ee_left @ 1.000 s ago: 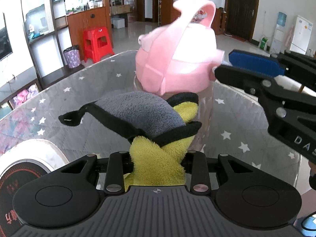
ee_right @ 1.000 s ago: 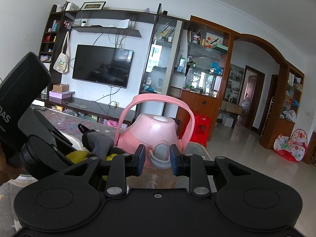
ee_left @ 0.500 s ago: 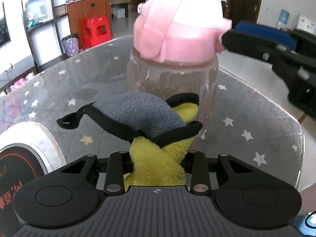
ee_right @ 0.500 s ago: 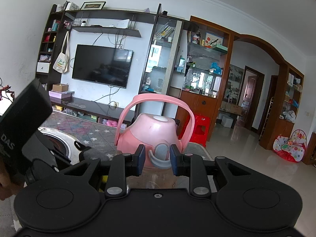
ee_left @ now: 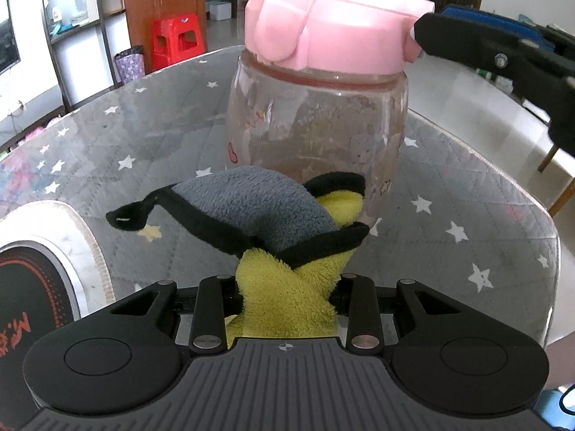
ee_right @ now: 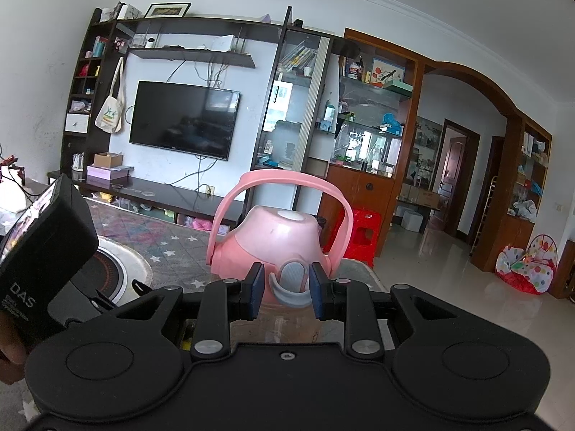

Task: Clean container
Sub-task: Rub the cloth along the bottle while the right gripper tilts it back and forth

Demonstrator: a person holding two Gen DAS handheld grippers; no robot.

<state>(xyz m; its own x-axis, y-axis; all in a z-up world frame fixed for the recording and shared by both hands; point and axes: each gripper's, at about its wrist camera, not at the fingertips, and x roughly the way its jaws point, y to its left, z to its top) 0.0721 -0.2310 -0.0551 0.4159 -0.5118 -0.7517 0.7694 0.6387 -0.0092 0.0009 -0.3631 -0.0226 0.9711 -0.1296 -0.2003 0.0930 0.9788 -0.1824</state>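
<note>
Standing upright, container (ee_left: 316,122), lid (ee_left: 334,21) topmost

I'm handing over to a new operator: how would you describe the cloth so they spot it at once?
Find the grey star-printed table and the clear bottle with the pink lid standing on it. The cloth is pinched in the left gripper, touching the bottle's lower side. Fluffy, grey over yellow-green, black-edged.

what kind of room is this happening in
Most likely a home living room: a wall-mounted TV above a low media console, glass display cabinets, and a table under a star-patterned cover.
</note>
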